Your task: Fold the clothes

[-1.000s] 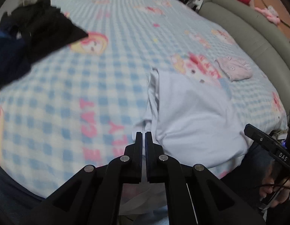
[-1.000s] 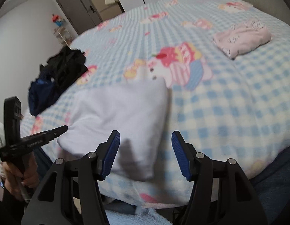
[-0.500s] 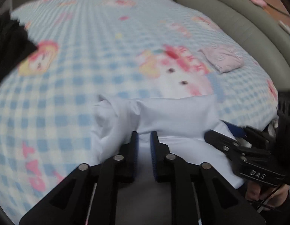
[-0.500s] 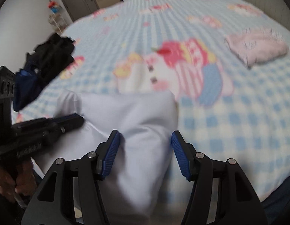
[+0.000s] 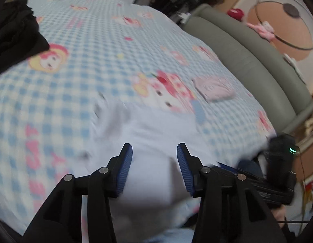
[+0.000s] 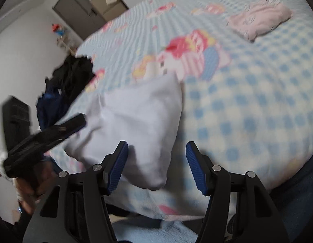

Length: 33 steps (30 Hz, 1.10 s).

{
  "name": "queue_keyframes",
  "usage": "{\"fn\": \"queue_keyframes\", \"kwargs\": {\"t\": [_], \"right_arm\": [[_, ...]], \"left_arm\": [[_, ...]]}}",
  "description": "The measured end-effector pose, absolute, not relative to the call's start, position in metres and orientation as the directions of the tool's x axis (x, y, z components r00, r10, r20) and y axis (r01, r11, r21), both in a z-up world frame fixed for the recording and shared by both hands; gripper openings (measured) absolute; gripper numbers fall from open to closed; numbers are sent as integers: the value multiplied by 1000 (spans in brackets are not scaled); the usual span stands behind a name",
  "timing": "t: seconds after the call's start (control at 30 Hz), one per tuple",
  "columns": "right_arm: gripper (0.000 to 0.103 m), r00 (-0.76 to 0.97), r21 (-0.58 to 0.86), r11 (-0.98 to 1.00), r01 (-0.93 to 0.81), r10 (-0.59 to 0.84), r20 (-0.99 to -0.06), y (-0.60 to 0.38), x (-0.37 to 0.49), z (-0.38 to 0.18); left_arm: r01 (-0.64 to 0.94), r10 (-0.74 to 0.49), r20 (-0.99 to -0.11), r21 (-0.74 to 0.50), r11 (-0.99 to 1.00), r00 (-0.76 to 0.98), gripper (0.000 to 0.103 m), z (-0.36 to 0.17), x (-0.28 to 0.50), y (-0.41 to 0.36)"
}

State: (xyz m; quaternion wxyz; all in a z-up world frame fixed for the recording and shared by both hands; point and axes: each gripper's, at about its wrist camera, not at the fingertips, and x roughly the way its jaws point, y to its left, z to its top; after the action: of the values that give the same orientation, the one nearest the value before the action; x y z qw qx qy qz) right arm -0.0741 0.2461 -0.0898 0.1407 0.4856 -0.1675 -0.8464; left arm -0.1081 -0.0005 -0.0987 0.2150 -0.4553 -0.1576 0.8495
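Observation:
A pale lilac-white garment [image 5: 148, 133] lies folded on the checked blanket [image 5: 91, 46] near the bed's front edge. My left gripper [image 5: 154, 151] hovers open just above its near part, nothing between the blue pads. In the right wrist view the same garment [image 6: 136, 117] spreads ahead and to the left of my right gripper [image 6: 156, 151], which is open and empty over the garment's right edge. The left gripper's black body [image 6: 43, 137] rests at the garment's left side. A folded pink garment [image 5: 215, 89] lies further back on the right.
A heap of black and dark blue clothes [image 6: 69, 81] sits at the bed's left side. A grey padded headboard [image 5: 247, 54] curves along the right. The blanket's edge [image 6: 176, 204] drops off in front, with a person's hand [image 6: 28, 190] low left.
My left gripper has let go of the white garment and opened wide; the garment's sleeve side now lies folded over. The right gripper stayed open and drew back slightly.

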Motion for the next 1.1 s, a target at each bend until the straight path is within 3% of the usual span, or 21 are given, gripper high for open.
{"fn": "queue_keyframes", "kwargs": {"t": [0.1, 0.23, 0.27, 0.4, 0.53, 0.6, 0.7, 0.87, 1.1], "right_arm": [[66, -471, 424, -902, 79, -409, -782, 242, -69, -100], [65, -521, 379, -921, 89, -368, -770, 244, -58, -79], [65, -540, 356, -930, 90, -346, -767, 245, -53, -73], [66, -524, 354, -930, 94, -349, -777, 251, -45, -76], [66, -485, 367, -927, 75, -356, -799, 253, -47, -90], [67, -496, 363, -929, 68, -347, -796, 258, -46, -86], [67, -526, 351, -935, 51, -324, -786, 269, -39, -76], [67, -534, 447, -894, 39, -396, -747, 289, -30, -68], [63, -467, 378, -924, 61, -361, -807, 264, -30, -94]], "left_arm": [[-213, 406, -777, -346, -914, -481, 47, -113, -105, 8], [-131, 271, -800, -238, -962, -535, 46, -100, -107, -5], [-108, 266, -792, -249, -963, -550, 42, -96, -106, -13], [-122, 432, -707, -446, -887, -560, 45, -88, -92, -37], [-92, 271, -812, -262, -961, -517, 47, -117, -101, -21], [-60, 253, -818, -260, -964, -516, 52, -122, -102, -28], [-17, 233, -808, -267, -964, -540, 49, -116, -97, -39], [-70, 426, -698, -477, -876, -575, 45, -101, -80, -44], [-45, 350, -789, -382, -923, -505, 48, -129, -84, -34]]}}
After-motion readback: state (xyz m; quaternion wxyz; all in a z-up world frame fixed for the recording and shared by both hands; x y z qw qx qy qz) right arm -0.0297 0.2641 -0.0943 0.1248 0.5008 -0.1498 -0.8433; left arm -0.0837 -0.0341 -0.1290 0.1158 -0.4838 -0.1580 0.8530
